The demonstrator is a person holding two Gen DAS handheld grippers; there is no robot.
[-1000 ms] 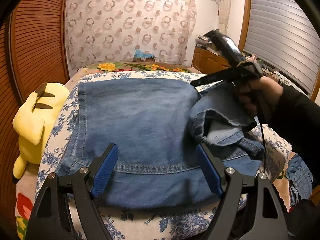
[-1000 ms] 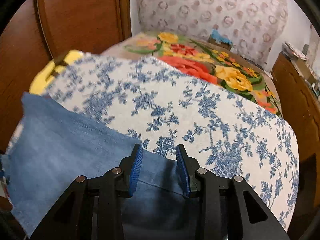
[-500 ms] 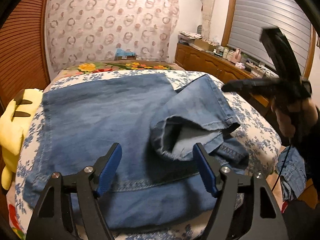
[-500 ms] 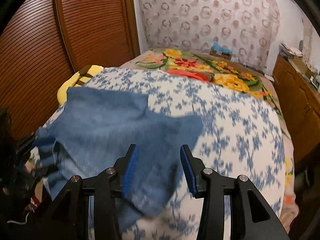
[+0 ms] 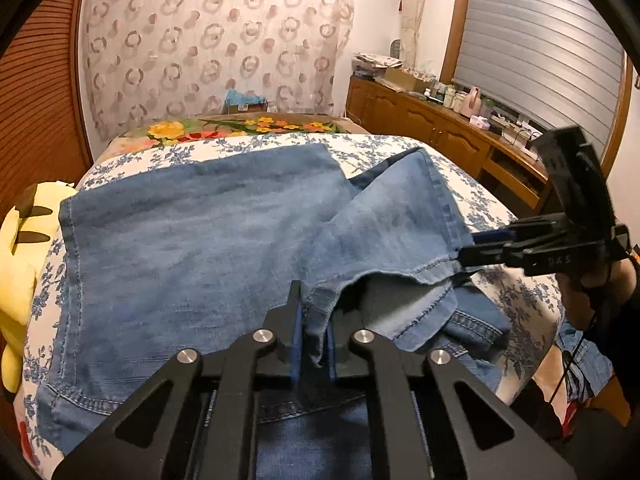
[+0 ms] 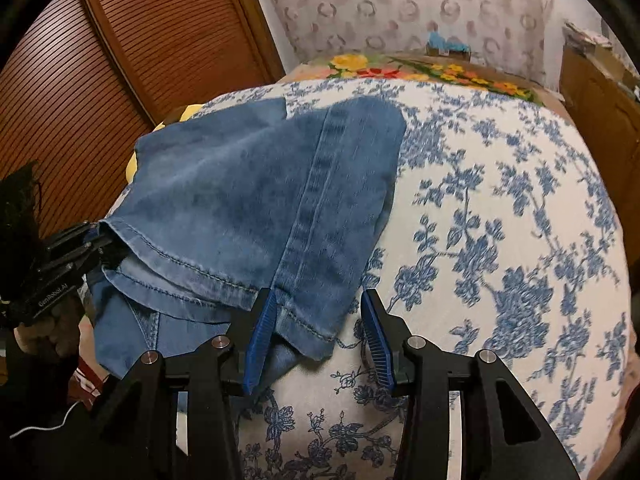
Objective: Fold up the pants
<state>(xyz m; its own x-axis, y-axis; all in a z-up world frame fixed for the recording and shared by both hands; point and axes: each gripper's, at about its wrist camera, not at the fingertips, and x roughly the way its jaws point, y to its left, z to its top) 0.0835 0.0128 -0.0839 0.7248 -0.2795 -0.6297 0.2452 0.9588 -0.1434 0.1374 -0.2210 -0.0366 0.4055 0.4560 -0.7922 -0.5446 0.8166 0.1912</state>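
Left wrist view: the jeans (image 5: 192, 248) are spread across the floral bed sheet (image 5: 460, 184), with one leg folded back toward the near right. The left hand-held gripper (image 5: 314, 336) is clamped tight on the hem of that leg (image 5: 400, 216). A yellow plush (image 5: 16, 264) is wedged at the left edge of the bed. The right hand-held gripper (image 5: 476, 246) is seen at the hem's right corner.

Right wrist view: the right hand-held gripper (image 6: 316, 340) is spread wide, with the hem corner (image 6: 308, 320) lying loose between the blue pads, nothing pinched. The left hand-held gripper (image 6: 96, 240) is closed on the hem's left end.
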